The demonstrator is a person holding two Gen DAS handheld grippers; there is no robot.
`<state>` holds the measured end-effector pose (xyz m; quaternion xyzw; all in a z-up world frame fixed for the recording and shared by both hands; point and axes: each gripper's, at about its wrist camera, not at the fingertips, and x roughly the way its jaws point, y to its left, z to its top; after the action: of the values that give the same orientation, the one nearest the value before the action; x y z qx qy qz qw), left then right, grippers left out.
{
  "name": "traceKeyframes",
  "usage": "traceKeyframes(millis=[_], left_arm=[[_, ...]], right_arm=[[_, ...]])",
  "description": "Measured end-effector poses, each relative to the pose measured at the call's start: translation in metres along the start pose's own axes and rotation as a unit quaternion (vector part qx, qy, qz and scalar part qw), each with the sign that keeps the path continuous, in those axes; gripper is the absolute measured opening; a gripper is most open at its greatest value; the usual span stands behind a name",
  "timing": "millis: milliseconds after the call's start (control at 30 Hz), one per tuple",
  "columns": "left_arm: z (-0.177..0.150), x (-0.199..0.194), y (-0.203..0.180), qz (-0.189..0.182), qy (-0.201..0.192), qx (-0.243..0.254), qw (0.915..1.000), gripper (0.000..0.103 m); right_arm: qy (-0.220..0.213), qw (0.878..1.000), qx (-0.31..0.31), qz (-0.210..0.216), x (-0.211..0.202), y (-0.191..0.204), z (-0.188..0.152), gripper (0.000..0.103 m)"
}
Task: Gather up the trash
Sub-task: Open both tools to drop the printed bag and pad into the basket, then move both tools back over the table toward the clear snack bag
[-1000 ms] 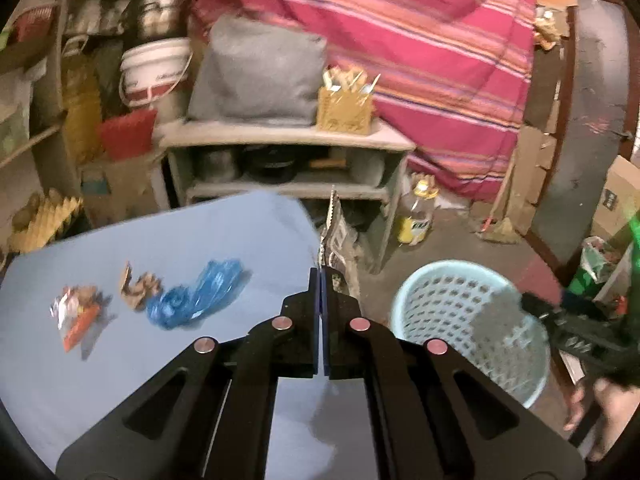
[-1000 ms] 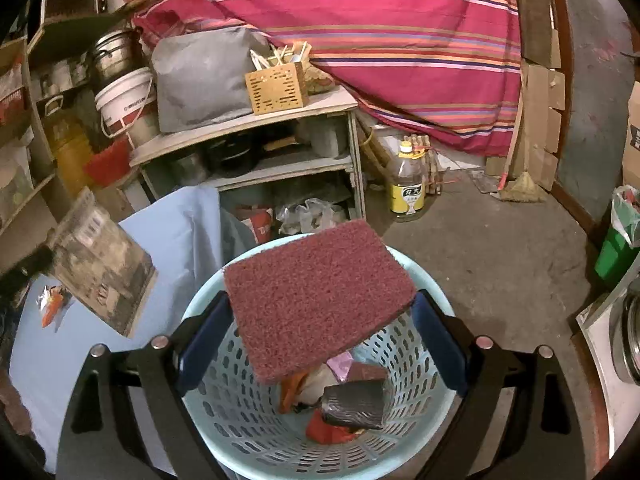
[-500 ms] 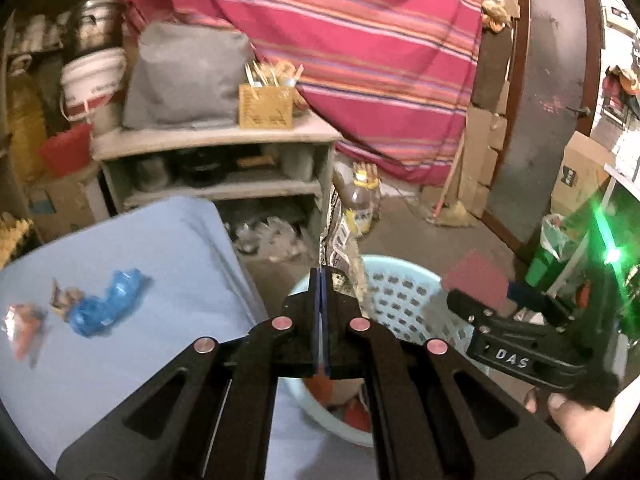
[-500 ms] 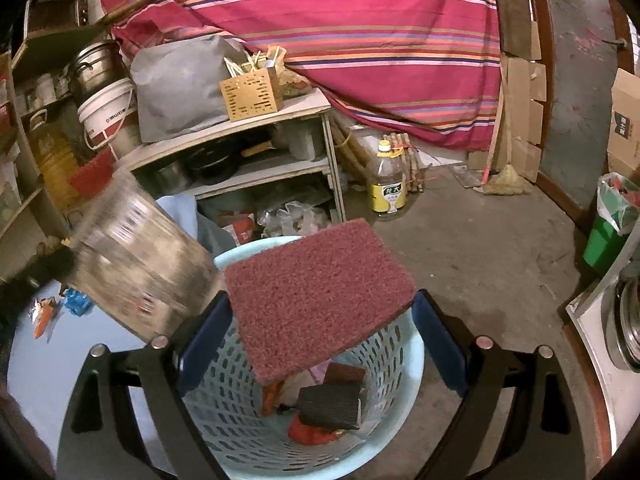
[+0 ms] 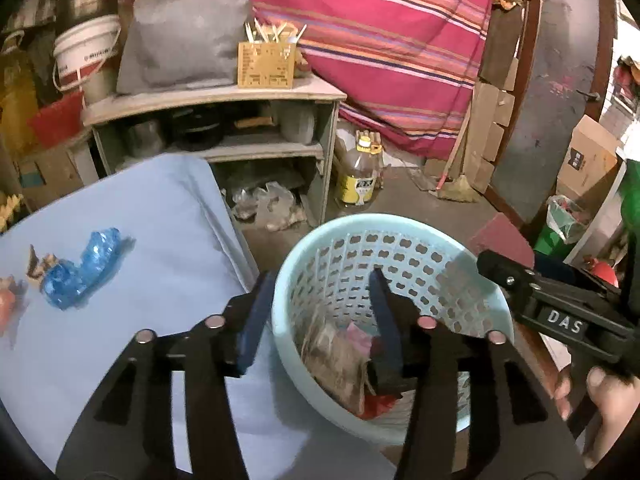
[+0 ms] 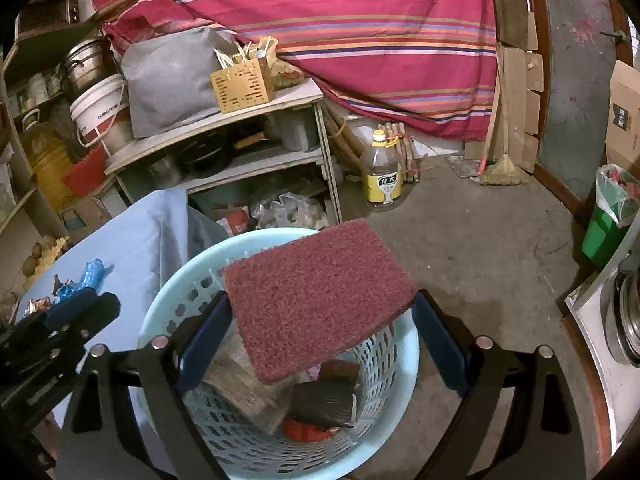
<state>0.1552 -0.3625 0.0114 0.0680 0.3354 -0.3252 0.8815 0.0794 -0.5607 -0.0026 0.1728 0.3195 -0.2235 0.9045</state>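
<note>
A light-blue perforated basket point(image 5: 400, 240) point(image 6: 160, 312) stands on the floor beside a table with a blue cloth point(image 5: 160, 216). My left gripper point(image 5: 320, 300) is open and empty over the basket's near rim. A brown printed wrapper point(image 5: 336, 356) point(image 6: 244, 388) lies inside the basket with other trash. My right gripper point(image 6: 320, 312) is shut on a dark red scouring pad point(image 6: 316, 296), held flat above the basket. It also shows in the left wrist view point(image 5: 560, 304). A crumpled blue plastic piece point(image 5: 80, 264), a brown scrap point(image 5: 40, 264) and an orange wrapper point(image 5: 6, 308) lie on the cloth.
A grey shelf unit point(image 5: 216, 100) with pots, a grey bag and a yellow holder stands behind the table. An oil bottle point(image 6: 382, 172) stands on the concrete floor. A green bin point(image 6: 608, 224) and a steel counter point(image 6: 600, 320) are at the right.
My left gripper swung right over the basket, opened and let go of the brown wrapper, which now lies in the basket. The right gripper still holds the red pad above it.
</note>
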Motion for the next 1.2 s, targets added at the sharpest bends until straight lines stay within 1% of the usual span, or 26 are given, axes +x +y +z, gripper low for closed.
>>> traceKeyframes(millis=[67, 100, 167, 367, 400, 433, 467, 633, 733, 833, 900, 1033, 1067, 1200], left_arm=[[0.004, -0.008, 0.001, 0.009, -0.010, 0.003, 0.9999, 0.071], [0.004, -0.014, 0.003, 0.014, -0.019, 0.002, 0.9997, 0.074], [0.005, -0.025, 0.009, 0.025, -0.035, 0.002, 0.9991, 0.085], [0.007, -0.046, 0.033, 0.051, -0.051, -0.004, 0.9974, 0.095], [0.007, -0.048, 0.038, 0.056, -0.052, -0.005, 0.9970, 0.096], [0.006, -0.050, 0.043, 0.061, -0.053, -0.007, 0.9967, 0.096], [0.004, -0.053, 0.049, 0.067, -0.054, -0.009, 0.9963, 0.097], [-0.007, -0.062, 0.083, 0.089, -0.051, -0.022, 0.9945, 0.097], [-0.012, -0.066, 0.113, 0.112, -0.045, -0.032, 0.9921, 0.097], [-0.017, -0.075, 0.149, 0.135, -0.044, -0.047, 0.9888, 0.097], [-0.019, -0.080, 0.177, 0.158, -0.042, -0.053, 0.9852, 0.098], [-0.025, -0.087, 0.233, 0.218, -0.036, -0.057, 0.9737, 0.098], [-0.028, -0.088, 0.248, 0.228, -0.032, -0.064, 0.9712, 0.098], [-0.037, -0.089, 0.296, 0.248, -0.015, -0.096, 0.9640, 0.098]], right_arm=[[0.001, 1.000, -0.003, 0.000, 0.001, 0.002, 0.000, 0.089], [0.002, 1.000, -0.005, 0.000, 0.001, 0.004, 0.000, 0.089], [0.003, 1.000, -0.007, 0.001, 0.003, 0.006, -0.001, 0.089], [0.016, 1.000, -0.007, 0.005, 0.010, 0.018, -0.003, 0.090], [0.019, 1.000, -0.007, 0.002, 0.012, 0.021, -0.003, 0.091], [0.020, 1.000, -0.007, -0.001, 0.013, 0.023, -0.004, 0.095], [0.020, 1.000, -0.007, -0.006, 0.014, 0.026, -0.004, 0.098], [0.021, 1.000, -0.012, -0.018, 0.017, 0.041, -0.005, 0.098], [0.022, 1.000, -0.016, -0.016, 0.020, 0.054, -0.006, 0.098], [0.014, 0.999, -0.022, -0.019, 0.020, 0.070, -0.005, 0.098], [0.006, 1.000, -0.024, -0.019, 0.019, 0.082, -0.004, 0.098], [-0.001, 1.000, -0.029, -0.007, 0.023, 0.113, -0.001, 0.098], [-0.001, 1.000, -0.030, -0.004, 0.025, 0.120, -0.002, 0.098], [0.007, 0.999, -0.042, 0.011, 0.036, 0.152, -0.004, 0.098]])
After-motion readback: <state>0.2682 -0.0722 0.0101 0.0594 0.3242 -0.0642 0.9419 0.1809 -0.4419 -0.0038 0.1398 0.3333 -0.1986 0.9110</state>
